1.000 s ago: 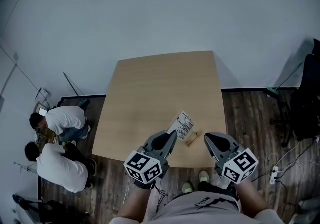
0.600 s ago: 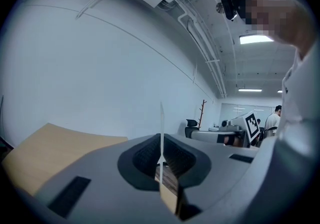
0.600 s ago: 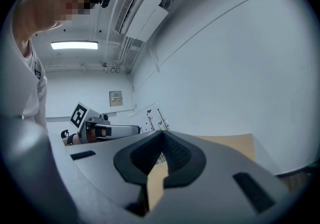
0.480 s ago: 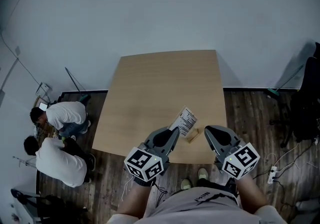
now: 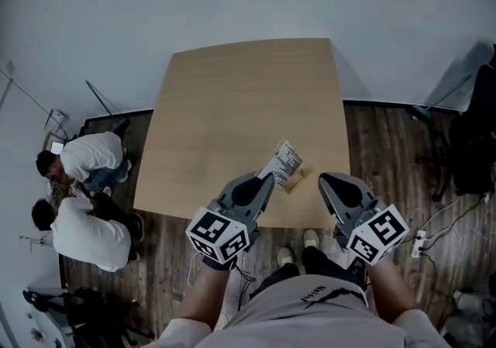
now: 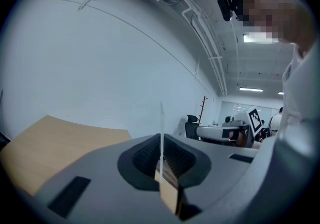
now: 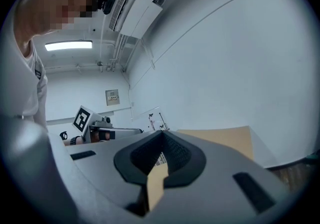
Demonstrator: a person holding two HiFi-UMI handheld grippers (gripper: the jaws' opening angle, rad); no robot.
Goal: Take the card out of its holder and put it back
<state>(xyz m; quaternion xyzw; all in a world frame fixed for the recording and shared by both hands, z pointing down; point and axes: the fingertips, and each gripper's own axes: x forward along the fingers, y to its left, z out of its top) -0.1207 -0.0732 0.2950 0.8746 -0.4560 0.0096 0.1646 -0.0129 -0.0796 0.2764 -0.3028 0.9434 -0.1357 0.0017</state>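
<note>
This looks like an office or lab workroom. Plain white walls meet a dark wood-plank floor (image 5: 387,153), with one bare wooden counter (image 5: 232,106) against the far wall. A black office chair (image 5: 473,145) stands at the right, and a power strip (image 5: 419,244) with cables lies near it. Overhead run exposed pipes (image 6: 205,33), strip lights (image 7: 68,46) and an air-conditioning unit (image 7: 140,11). A coat stand (image 6: 202,106) stands further off.

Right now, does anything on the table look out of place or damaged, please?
Nothing looks damaged or spilled. The only oddity: the wooden holder sits at an angle to the edges of the table, near the front, with the card pinched by the left gripper.
</note>
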